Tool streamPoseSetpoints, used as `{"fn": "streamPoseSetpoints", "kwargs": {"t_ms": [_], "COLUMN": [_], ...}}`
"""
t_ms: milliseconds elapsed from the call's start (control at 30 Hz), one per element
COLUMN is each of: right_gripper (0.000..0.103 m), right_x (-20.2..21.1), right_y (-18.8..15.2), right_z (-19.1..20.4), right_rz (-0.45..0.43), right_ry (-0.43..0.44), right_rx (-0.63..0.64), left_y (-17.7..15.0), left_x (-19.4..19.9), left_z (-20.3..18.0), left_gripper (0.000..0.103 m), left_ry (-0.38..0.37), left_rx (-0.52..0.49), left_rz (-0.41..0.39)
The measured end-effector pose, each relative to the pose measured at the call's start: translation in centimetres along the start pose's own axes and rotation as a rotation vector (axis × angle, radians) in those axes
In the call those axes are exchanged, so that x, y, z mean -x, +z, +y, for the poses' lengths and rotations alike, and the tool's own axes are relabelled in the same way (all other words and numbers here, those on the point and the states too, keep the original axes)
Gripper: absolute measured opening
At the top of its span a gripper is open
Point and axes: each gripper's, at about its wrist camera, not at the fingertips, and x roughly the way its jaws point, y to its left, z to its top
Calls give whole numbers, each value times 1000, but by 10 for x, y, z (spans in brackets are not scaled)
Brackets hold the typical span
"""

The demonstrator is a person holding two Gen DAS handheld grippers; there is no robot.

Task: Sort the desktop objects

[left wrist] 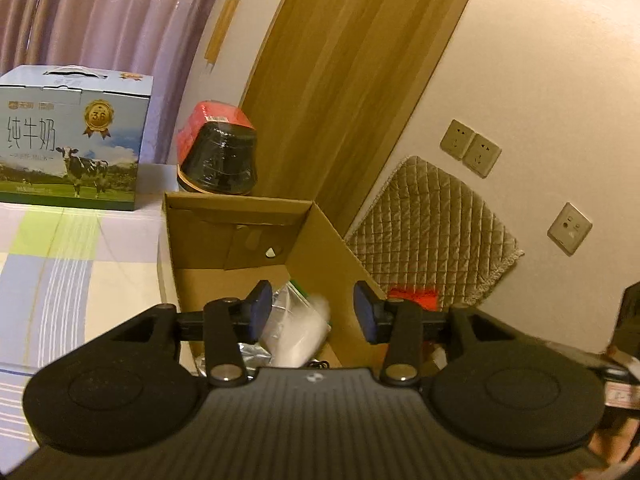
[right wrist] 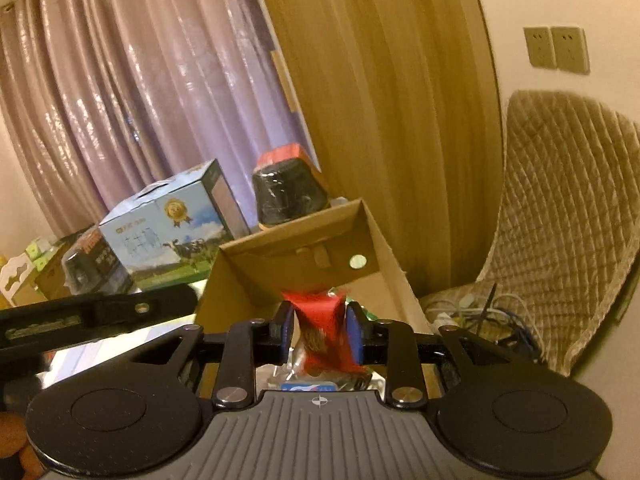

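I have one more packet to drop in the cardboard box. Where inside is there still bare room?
The far half of the cardboard box, below its folded end flap, shows bare floor. The near end, under both grippers, is crowded with packets.

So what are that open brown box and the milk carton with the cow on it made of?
The open brown box looks like plain corrugated cardboard: matte tan walls, folded flaps and a punched hole in its inner panel. The milk carton seems to be printed paperboard with a smoother, faintly glossy coat; its creased top and slotted carry handle suggest that. Neither can be confirmed by sight alone.
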Motion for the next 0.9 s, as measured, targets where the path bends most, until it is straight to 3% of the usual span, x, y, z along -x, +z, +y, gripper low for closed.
{"fn": "streamPoseSetpoints", "kwargs": {"t_ms": [67, 167, 267, 333, 400, 567, 733, 900], "right_gripper": [51, 55, 58, 65, 80, 98, 101, 101], "right_x": [-2, 4, 15, 27, 40, 76, 113, 144], "right_y": [-2, -2, -3, -5, -8, -17, -28, -45], "right_z": [-5, -10, -10, -9, -8, 4, 28, 45], "right_rz": [-2, -21, -37, -45, -54, -60, -58, -40], "right_ry": [-7, -5, -9, -14, -21, -44, -149, -196], "right_rx": [-22, -52, -77, -94, -116, -128, -14, 51], "left_y": [-2, -6, -13, -18, -23, -34, -45, -55], "left_x": [4, 13, 26, 38, 50, 81, 109, 139], "left_z": [4, 12, 16, 15, 15, 5, -11, -23], "left_gripper": [43, 49, 65, 72, 81, 101, 102, 102], "left_ry": [12, 26, 47, 60, 71, 112, 175, 224], "left_rx": [-3, 4, 0, -7, 2, 9, 14, 4], "left_rz": [-4, -2, -9, -19, -20, -14, 32, 59]}}
